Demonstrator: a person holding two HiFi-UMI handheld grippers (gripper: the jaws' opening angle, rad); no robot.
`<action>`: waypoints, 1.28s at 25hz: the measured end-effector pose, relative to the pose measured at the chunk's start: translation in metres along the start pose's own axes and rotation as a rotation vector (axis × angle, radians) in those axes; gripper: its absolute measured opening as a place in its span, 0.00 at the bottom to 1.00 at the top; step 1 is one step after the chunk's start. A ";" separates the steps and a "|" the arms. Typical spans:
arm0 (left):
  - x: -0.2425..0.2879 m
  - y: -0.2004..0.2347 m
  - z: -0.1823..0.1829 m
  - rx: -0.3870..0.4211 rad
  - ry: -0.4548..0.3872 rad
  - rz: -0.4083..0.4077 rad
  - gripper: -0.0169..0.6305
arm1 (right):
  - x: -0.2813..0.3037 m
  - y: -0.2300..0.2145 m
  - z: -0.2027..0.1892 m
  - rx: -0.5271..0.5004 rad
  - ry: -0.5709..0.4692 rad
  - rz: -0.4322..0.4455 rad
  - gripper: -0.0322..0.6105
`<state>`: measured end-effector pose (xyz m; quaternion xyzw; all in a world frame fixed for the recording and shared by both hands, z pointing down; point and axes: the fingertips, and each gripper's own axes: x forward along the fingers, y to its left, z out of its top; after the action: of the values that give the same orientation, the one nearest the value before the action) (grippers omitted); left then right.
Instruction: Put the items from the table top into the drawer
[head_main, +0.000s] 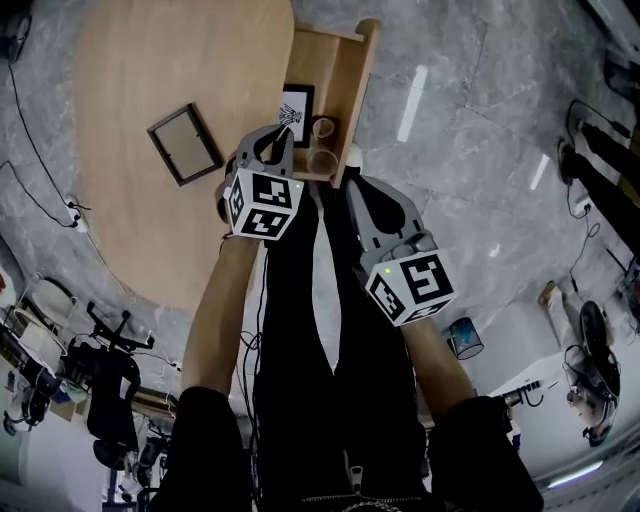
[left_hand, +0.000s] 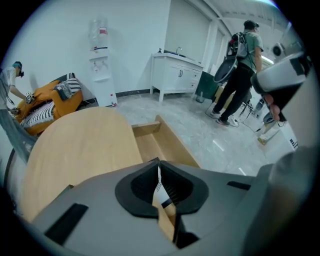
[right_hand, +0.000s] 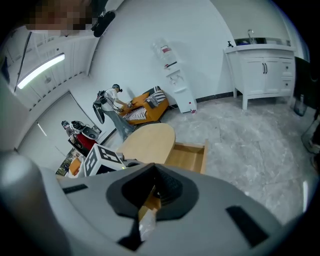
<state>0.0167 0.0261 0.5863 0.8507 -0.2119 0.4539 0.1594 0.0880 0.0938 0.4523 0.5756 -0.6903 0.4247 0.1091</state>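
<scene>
An oval wooden table (head_main: 150, 90) has its drawer (head_main: 358, 90) pulled open at the right. Inside the drawer lie a small framed black-and-white drawing (head_main: 296, 103) and two brown cups (head_main: 322, 145). A dark picture frame (head_main: 185, 143) lies flat on the table top. My left gripper (head_main: 283, 128) hangs over the near end of the drawer; in the left gripper view its jaws (left_hand: 158, 164) meet, with nothing seen gripped. My right gripper (head_main: 354, 182) is just short of the drawer's near corner, its jaws (right_hand: 154, 169) also closed together and empty.
The grey marble floor surrounds the table. A person (left_hand: 245, 65) stands by a white cabinet (left_hand: 177, 77). A water dispenser (left_hand: 100, 65) and an orange sofa (left_hand: 50, 102) stand by the wall. A black chair (head_main: 110, 375) and cables (head_main: 40, 170) are left of the table.
</scene>
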 end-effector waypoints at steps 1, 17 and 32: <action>-0.005 0.005 -0.002 -0.003 -0.005 0.016 0.06 | 0.002 0.006 -0.001 -0.006 0.005 0.010 0.06; -0.046 0.106 -0.071 -0.260 0.034 0.314 0.26 | 0.034 0.050 -0.012 -0.078 0.080 0.091 0.06; -0.030 0.120 -0.116 -0.482 0.152 0.293 0.21 | 0.043 0.049 -0.015 -0.062 0.099 0.080 0.06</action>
<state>-0.1412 -0.0170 0.6325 0.7124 -0.4215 0.4709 0.3050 0.0262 0.0730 0.4665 0.5224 -0.7192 0.4349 0.1438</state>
